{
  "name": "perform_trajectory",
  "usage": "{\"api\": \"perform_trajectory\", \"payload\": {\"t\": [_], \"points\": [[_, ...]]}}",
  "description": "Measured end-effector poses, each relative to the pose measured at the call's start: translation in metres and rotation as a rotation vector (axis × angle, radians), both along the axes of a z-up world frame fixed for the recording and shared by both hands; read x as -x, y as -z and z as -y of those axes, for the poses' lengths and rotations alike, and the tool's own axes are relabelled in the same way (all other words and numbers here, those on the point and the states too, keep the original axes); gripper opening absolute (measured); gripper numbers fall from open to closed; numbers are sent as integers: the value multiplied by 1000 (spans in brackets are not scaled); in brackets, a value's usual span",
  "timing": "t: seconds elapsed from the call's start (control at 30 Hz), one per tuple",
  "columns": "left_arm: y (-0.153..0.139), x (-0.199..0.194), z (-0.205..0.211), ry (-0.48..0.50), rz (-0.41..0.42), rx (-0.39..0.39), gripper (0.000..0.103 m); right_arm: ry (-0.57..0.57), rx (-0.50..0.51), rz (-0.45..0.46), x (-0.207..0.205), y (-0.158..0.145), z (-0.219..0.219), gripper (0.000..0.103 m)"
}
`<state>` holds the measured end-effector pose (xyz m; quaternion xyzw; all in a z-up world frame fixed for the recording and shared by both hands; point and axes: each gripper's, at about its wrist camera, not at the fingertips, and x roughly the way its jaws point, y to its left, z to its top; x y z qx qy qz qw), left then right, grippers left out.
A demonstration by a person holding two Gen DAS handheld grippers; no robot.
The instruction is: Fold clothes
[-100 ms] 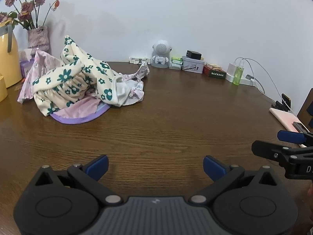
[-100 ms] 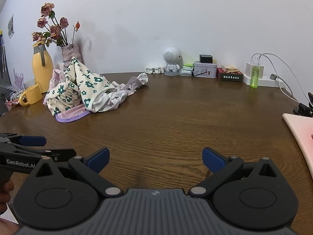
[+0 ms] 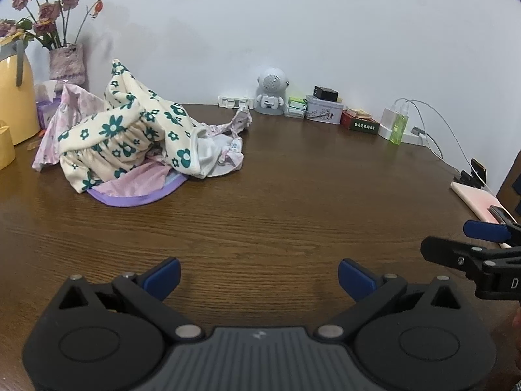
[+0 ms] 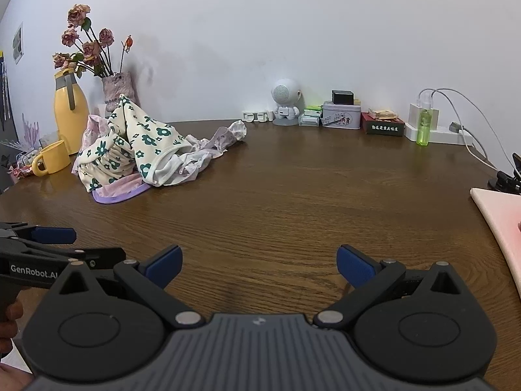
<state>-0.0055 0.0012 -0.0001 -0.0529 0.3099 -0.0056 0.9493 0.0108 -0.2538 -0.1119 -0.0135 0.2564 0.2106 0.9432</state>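
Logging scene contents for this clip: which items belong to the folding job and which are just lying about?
Job: clothes pile, left gripper, right gripper, both open and empty.

Lying about: yellow jug, yellow mug, flower vase, robot figurine, tin box, green bottle, pink pad.

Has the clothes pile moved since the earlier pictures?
No. The clothes pile lies at the same spot beside the yellow jug.

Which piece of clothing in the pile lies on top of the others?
The cream garment with dark green flowers lies on top. The pink one with a purple edge lies under it, and the white one sticks out toward the wall.
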Motion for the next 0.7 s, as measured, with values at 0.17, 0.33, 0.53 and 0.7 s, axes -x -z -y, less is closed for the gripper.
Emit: {"api": "perform_trajectory", "payload": {"t": [0.17,0.33,0.53,0.7], "points": [[-2,2,-2,-17,6,14,103,-4,-6,-10,-1,-4,-5,103],[0,-7,-12,-33,-26,30,103,-7,-8,-17,0,-2,-7,103],[1,-4,-11,-44,-28,26,103,-2,-9,-27,0,-1,-10,103],[1,-5,-10,-50,-34,25,103,-1,-8,-32,-1,-1,-11,103]]}}
